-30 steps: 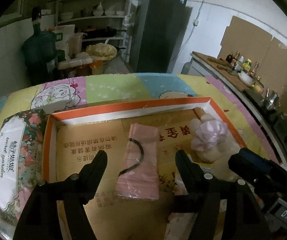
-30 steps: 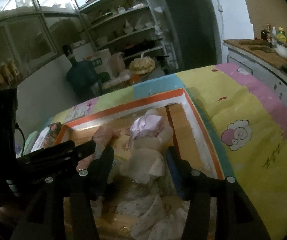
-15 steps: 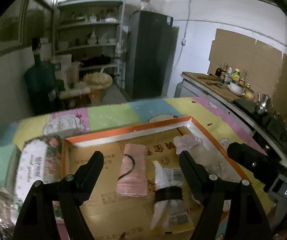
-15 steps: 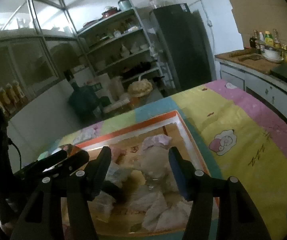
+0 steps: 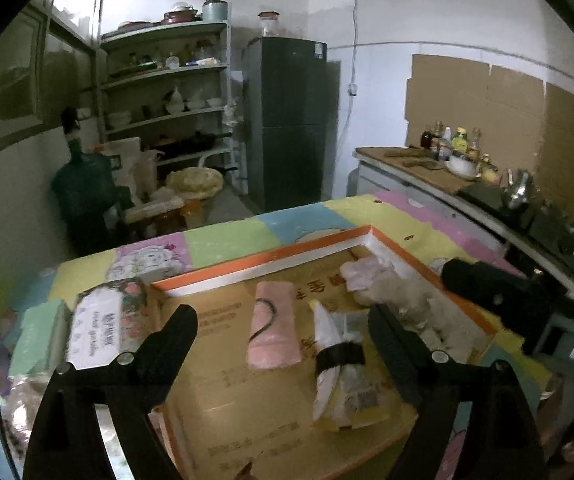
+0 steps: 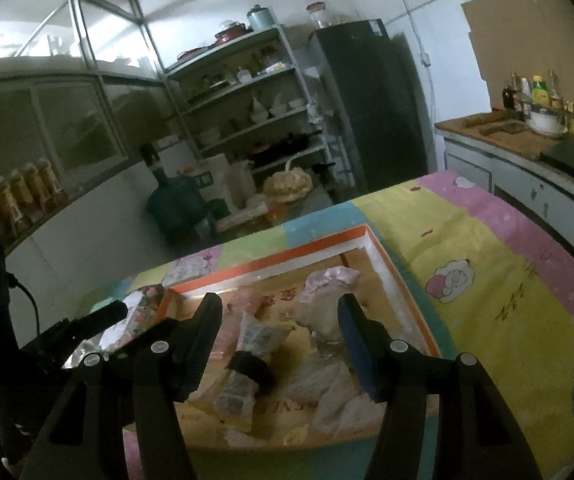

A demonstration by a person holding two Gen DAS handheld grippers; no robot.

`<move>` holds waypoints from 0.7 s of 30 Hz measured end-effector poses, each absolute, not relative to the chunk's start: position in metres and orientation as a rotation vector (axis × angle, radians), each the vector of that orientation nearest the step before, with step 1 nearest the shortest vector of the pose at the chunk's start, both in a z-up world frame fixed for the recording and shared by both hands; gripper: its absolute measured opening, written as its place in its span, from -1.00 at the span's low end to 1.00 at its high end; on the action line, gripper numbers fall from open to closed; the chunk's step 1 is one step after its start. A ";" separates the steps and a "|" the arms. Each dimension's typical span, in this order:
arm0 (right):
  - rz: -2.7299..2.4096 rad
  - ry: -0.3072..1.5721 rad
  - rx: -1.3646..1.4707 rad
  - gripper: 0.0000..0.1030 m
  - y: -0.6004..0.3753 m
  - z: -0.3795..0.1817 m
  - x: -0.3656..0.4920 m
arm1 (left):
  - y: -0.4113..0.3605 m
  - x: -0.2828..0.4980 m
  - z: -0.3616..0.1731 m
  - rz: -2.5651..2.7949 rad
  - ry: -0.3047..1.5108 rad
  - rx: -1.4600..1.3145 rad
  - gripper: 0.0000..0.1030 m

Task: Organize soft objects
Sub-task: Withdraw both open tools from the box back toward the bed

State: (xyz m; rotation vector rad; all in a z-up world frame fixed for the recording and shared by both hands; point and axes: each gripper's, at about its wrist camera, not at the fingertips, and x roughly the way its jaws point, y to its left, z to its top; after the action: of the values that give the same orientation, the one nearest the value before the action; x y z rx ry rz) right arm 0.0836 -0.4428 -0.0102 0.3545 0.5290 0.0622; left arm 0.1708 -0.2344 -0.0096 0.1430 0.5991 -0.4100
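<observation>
Both the left gripper point(image 5: 283, 320) and right gripper point(image 6: 279, 312) hover empty, jaws apart, above the orange-rimmed box point(image 5: 271, 258) holding the pink towel roll point(image 5: 273, 330), banded packet point(image 5: 343, 364) and fluffy bundle point(image 6: 327, 300); seemingly between placements, the next move likely calls for grabbing the floral tissue pack point(image 5: 103, 322) outside the box.

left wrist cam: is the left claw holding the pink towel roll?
No. The left claw hangs open above the tray, and the pink towel roll lies flat on the cardboard, untouched.
</observation>
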 end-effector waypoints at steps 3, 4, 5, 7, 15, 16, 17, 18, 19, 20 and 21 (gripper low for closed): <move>0.060 0.517 0.346 0.20 -0.438 -0.006 0.077 | -0.227 0.166 -0.010 -0.360 0.586 0.146 0.69; 0.058 0.513 0.344 0.20 -0.437 -0.006 0.075 | -0.224 0.164 -0.010 -0.343 0.580 0.149 0.69; 0.056 0.508 0.344 0.20 -0.436 -0.004 0.073 | -0.221 0.162 -0.009 -0.318 0.569 0.150 0.69; 0.058 0.504 0.344 0.20 -0.434 -0.002 0.071 | -0.214 0.158 -0.006 -0.298 0.547 0.144 0.66; 0.079 0.509 0.328 0.20 -0.421 0.003 0.068 | -0.190 0.148 0.000 -0.236 0.510 0.139 0.52; 0.084 0.509 0.325 0.20 -0.418 0.003 0.068 | -0.186 0.148 0.000 -0.232 0.511 0.132 0.52; 0.091 0.509 0.319 0.20 -0.414 0.004 0.067 | -0.182 0.148 0.001 -0.229 0.513 0.125 0.52; 0.094 0.508 0.314 0.20 -0.411 0.005 0.068 | -0.178 0.147 0.001 -0.225 0.513 0.119 0.52; 0.096 0.508 0.311 0.20 -0.408 0.005 0.067 | -0.174 0.146 0.001 -0.218 0.512 0.115 0.52; 0.101 0.507 0.305 0.20 -0.403 0.006 0.067 | -0.171 0.144 0.001 -0.209 0.512 0.111 0.52; 0.105 0.506 0.302 0.20 -0.401 0.005 0.067 | -0.165 0.143 0.003 -0.197 0.509 0.107 0.52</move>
State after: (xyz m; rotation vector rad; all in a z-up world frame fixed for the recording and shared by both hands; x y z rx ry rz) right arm 0.0668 -0.4015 0.0054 0.3021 0.5061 0.1050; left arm 0.1432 -0.1646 0.0026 0.1068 0.5095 -0.1968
